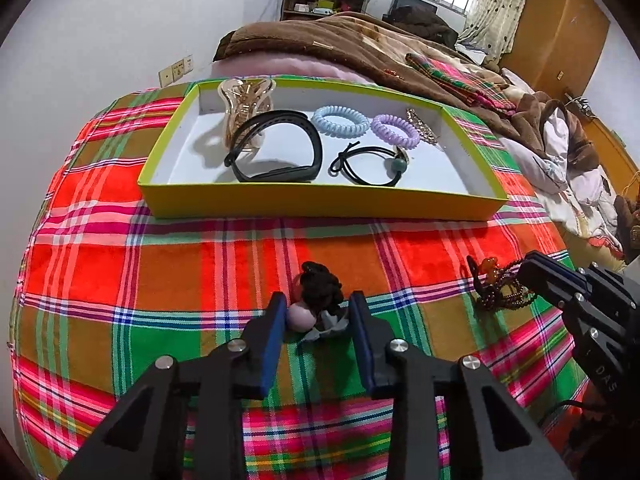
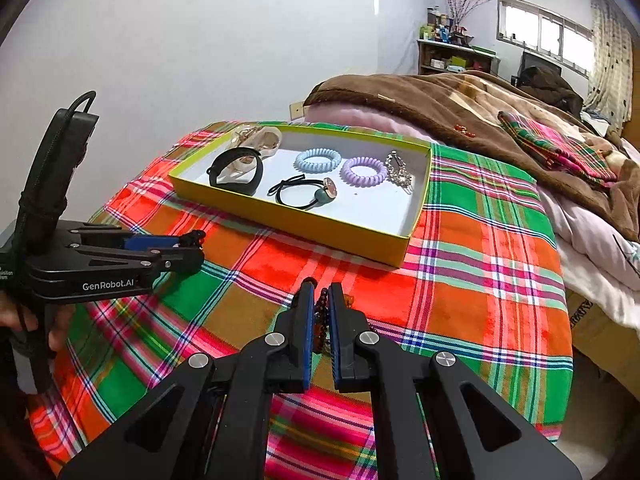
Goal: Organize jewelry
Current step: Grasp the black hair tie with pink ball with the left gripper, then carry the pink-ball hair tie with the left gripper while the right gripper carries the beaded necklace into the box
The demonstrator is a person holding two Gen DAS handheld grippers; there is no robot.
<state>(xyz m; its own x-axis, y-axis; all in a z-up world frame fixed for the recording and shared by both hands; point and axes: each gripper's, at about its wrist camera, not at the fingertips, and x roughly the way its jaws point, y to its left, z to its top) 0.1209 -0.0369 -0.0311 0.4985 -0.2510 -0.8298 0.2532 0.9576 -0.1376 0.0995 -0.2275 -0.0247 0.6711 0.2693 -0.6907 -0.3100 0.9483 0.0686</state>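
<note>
A yellow-green tray lies on the plaid cloth. It holds a clear claw clip, a black band, a blue coil tie, a purple coil tie, a black elastic with a teal bead and a sparkly clip. My left gripper is open around a black hair tie with pink balls on the cloth. My right gripper is shut on a dark beaded bracelet.
A brown blanket and pink bedding lie behind the tray. A folded plaid cloth rests on the blanket. The bed edge drops off at the right. Shelves and a window stand far back.
</note>
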